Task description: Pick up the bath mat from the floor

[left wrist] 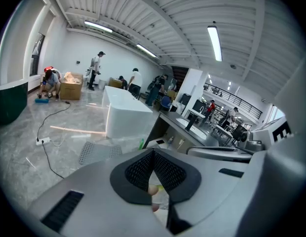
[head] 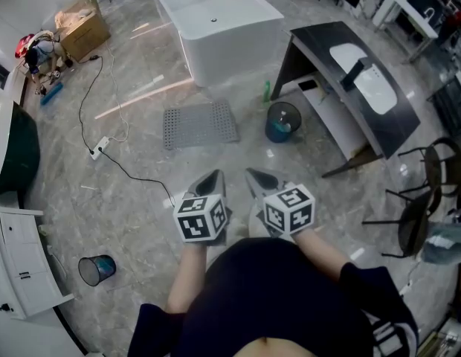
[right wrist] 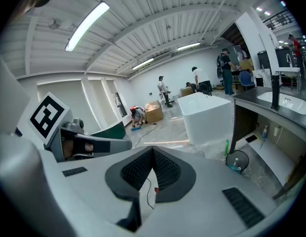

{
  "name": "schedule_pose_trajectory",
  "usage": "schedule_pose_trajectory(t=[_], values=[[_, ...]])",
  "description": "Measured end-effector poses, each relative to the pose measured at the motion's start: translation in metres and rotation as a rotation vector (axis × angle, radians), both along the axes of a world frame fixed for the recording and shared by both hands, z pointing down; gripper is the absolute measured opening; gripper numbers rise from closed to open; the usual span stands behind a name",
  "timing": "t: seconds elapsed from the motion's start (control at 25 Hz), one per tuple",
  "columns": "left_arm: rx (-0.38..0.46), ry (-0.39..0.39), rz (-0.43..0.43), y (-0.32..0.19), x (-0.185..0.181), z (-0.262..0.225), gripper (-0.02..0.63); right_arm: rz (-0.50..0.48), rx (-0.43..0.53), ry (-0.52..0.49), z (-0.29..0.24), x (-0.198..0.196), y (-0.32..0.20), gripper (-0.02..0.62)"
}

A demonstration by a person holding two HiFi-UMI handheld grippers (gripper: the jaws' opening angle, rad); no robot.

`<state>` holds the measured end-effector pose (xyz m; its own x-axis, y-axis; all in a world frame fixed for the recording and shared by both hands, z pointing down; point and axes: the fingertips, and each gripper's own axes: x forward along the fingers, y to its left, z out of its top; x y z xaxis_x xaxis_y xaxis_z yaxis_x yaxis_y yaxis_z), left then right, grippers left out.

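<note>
the glossy grey marbled floor [head: 141, 214] carried a grey perforated rubber bath mat [head: 201, 123] at centre frame, a white rectangular bathtub [head: 216, 28] above it, a brown cardboard box [head: 83, 27] upper left, and a tipped blue bucket [head: 97, 269] lower left.

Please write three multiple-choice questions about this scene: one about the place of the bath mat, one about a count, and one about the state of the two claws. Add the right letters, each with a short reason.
1. Where is the bath mat?
A) flat on the floor, near the bathtub
B) inside the bathtub
C) draped over the bathtub's edge

2. How many round bins stand on the floor in the head view?
A) one
B) two
C) four

3. In what state are the left claw and the right claw?
A) both shut, holding nothing
B) both wide open
C) the left one shut on the bath mat

Answers:
1 A: the grey mat lies flat on the floor just in front of the bathtub.
2 B: one stands beside the dark counter, another at the lower left.
3 A: in each gripper view the jaws meet with nothing between them.
</note>
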<state>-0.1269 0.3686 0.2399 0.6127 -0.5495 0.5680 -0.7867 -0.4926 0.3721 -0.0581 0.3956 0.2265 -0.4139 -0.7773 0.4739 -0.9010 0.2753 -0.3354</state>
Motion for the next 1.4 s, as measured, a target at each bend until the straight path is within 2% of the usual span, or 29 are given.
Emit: schedule_pose_trajectory(t=[0.8,1.16,1.4], values=[[-0.039,-0.012,-0.032,-0.02,-0.02,0.013,0.0,-0.009,-0.033,-0.005,0.01,-0.011,-0.023,0.011],[-0.061,-0.014,-0.065,-0.054,-0.02,0.021,0.0,0.021,-0.042,-0.005,0.017,0.002,-0.059,0.012],[-0.073,-0.012,-0.075,-0.089,-0.013,0.027,0.0,0.018,-0.042,0.003,0.022,0.013,-0.1,0.011]])
